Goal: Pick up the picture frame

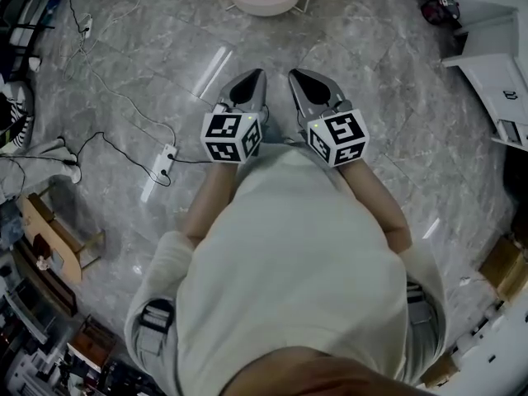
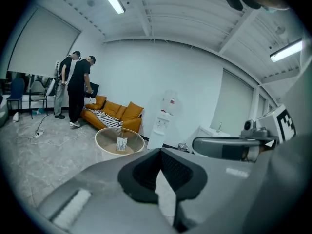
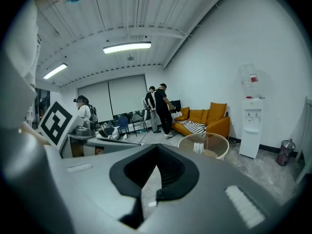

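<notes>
Picture frame [image 2: 121, 144], a small upright piece, stands near the middle of a round bench [image 1: 256, 7] on a grey marble floor [image 1: 396, 97], untouched by either gripper. A person holds the left gripper [image 1: 257, 74] and the right gripper [image 1: 294, 76] side by side in front of the body, both pointed toward the bench and apart from it. Each gripper has its jaws pressed together with nothing between them. Behind the bench, an orange sofa [image 2: 114, 112] lines the white wall, with a water dispenser [image 3: 252, 126] beside it. Two people [image 2: 78, 89] stand near the sofa's far end. A white power strip [image 1: 165, 162] and its cables lie on the floor to the person's left.
</notes>
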